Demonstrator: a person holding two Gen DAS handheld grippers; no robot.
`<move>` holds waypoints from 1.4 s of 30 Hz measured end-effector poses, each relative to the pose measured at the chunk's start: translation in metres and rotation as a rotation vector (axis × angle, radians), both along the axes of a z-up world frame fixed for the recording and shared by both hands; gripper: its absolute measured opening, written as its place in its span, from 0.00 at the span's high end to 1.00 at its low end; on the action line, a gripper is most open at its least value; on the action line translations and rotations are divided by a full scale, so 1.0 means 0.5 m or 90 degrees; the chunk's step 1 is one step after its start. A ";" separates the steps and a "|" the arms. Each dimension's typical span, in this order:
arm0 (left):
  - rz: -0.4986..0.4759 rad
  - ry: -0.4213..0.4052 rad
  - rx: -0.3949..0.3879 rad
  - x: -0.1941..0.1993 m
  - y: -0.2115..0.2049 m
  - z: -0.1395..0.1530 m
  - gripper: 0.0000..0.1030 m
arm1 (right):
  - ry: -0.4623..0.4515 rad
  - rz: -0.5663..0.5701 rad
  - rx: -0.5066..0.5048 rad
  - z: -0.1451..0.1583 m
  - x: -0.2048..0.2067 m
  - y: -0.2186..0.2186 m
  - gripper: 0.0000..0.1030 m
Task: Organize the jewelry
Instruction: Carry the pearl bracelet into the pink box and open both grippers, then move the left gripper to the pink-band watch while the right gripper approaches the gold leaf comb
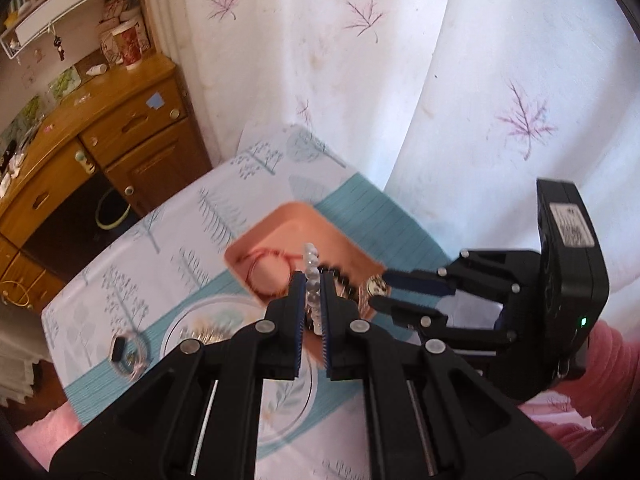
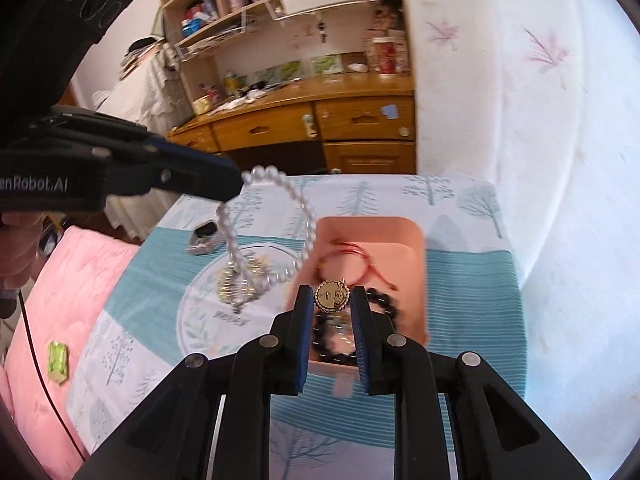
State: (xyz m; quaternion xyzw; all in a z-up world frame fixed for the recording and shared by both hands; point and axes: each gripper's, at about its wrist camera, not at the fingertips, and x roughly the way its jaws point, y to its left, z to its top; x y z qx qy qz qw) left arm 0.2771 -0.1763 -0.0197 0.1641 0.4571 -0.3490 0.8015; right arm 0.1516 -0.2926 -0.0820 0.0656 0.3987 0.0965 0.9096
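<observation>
My left gripper [image 1: 313, 282] is shut on a white pearl bracelet [image 1: 313, 280] and holds it in the air beside a pink tray [image 1: 276, 216]. In the right wrist view the bracelet [image 2: 304, 216] hangs from the left gripper [image 2: 234, 188] over the cloth, left of the tray [image 2: 416, 264]. The tray holds a red cord bracelet [image 2: 352, 256] and a black bead bracelet [image 2: 384, 300]. My right gripper [image 2: 331, 294] is open over the tray, its jaws either side of a gold round pendant [image 2: 331, 295]. It also shows in the left wrist view [image 1: 380, 288].
A tree-patterned cloth [image 2: 472, 292] covers the table, with gold jewelry [image 2: 236, 280] on a printed circle and a silver ring piece [image 2: 204, 238] further left. A pink bed cover [image 2: 52, 292] lies at left, a white curtain [image 2: 520, 100] at right, a wooden desk [image 2: 320, 116] behind.
</observation>
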 end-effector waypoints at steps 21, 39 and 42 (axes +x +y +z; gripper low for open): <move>0.157 0.065 0.027 0.114 0.044 -0.158 0.58 | 0.036 -0.077 0.000 -0.114 0.034 -0.043 0.30; 0.380 0.018 0.051 0.154 0.356 -0.141 0.33 | 0.046 -0.080 0.070 -0.091 0.126 0.083 0.16; 0.420 0.025 0.046 0.157 0.422 -0.150 0.32 | 0.039 -0.065 0.077 -0.086 0.150 0.122 0.16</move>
